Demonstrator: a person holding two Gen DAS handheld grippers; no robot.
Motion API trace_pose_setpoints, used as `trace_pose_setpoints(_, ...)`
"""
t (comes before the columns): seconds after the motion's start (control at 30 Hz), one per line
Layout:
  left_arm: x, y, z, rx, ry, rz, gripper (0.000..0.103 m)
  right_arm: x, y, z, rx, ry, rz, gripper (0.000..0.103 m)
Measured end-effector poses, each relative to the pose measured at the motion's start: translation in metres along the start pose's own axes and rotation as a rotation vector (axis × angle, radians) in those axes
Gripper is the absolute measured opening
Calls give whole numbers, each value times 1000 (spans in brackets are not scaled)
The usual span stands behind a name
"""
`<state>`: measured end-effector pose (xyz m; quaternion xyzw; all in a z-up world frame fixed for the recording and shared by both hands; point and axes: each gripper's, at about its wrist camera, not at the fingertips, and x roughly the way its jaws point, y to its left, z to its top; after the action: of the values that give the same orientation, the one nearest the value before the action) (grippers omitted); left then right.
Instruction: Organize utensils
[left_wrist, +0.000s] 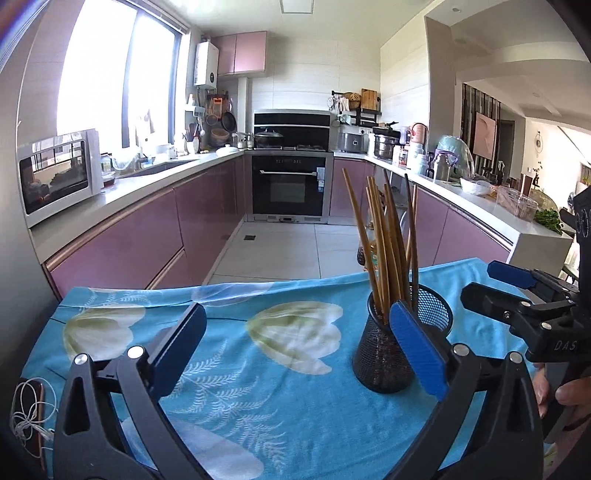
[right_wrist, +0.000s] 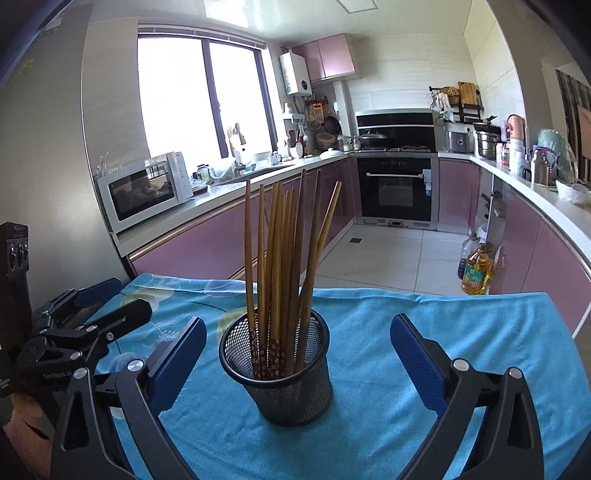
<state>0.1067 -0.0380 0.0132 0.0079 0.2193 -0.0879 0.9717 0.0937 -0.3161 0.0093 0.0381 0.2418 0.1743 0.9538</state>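
A black mesh cup (right_wrist: 280, 373) stands upright on the blue flowered cloth (right_wrist: 388, 325) and holds several wooden chopsticks (right_wrist: 284, 258). My right gripper (right_wrist: 298, 332) is open and empty, with the cup between its fingers but not touched. My left gripper (left_wrist: 298, 321) is open and empty; the cup (left_wrist: 384, 354) with the chopsticks (left_wrist: 384, 236) stands just behind its right finger (left_wrist: 417, 347). The right gripper also shows at the right edge of the left wrist view (left_wrist: 491, 284), and the left gripper at the left edge of the right wrist view (right_wrist: 110, 302).
The cloth covers a small table (left_wrist: 258, 295) whose far edge drops to the tiled kitchen floor. White earphones (left_wrist: 27, 413) lie at the table's left edge. An oil bottle (right_wrist: 476, 273) stands on the floor beyond. Counters with a microwave (left_wrist: 55, 173) line both sides.
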Motion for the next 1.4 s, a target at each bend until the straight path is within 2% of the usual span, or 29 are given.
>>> trace_pose_setpoints(0.17,-28,15,-11,-49,-59,17,98,-17,10,-17,-15,-63,-57,97)
trace_pose_setpoints(0.5,-65,16,-23,-51,-160,58,98,-42,25,-34,-48,-146,-123,97)
trace_pose_setpoints(0.73,-75,20,-28,-67,-172,75,98,-51,28,-40,-41,-171,-135,97)
trace_pose_setpoints(0.9,-86,20,-29,-63,-212,100,98,-56,32,-45,-52,-199,-153,97)
trace_pose_setpoints(1.4,-93,11,-33,-46,-246,113,98,-59,30,-50,-38,-212,-164,97)
